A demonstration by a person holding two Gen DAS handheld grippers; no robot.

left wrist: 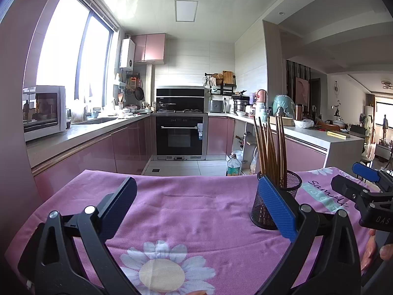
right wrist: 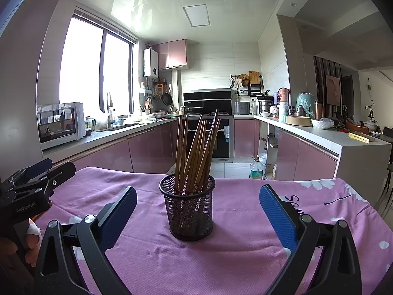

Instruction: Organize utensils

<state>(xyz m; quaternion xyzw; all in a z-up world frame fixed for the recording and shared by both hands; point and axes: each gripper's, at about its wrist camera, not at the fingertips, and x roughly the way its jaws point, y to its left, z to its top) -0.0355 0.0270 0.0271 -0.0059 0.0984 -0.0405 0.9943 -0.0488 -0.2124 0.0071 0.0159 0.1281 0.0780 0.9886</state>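
At the far left of the table, the left gripper hangs over the pink flowered cloth with its 2 fingers spread wide and nothing between them; only bare cloth lies in the gap. In the right wrist view the same tool shows at the left edge as a black body, well apart from the holder.

Moving right, the black mesh holder stands upright on the cloth, and the brown chopsticks lean inside it, fanned out with their tips up. All of the chopsticks that can be seen are in the holder; none lies loose on the visible cloth. From the left wrist view the holder sits just behind that gripper's right finger, off to the side and not between the fingers.

Further right, the right gripper faces the holder head-on, its jaws wide apart and empty, with the holder centred in the gap but farther out than the fingertips.

The step in hand looks like either the close of the sorting or a pause before a fresh reach. If more work remains, the next move would call for the right gripper to advance straight and close gently, since the tall mesh cup with leaning sticks would probably tip if nudged off-centre.
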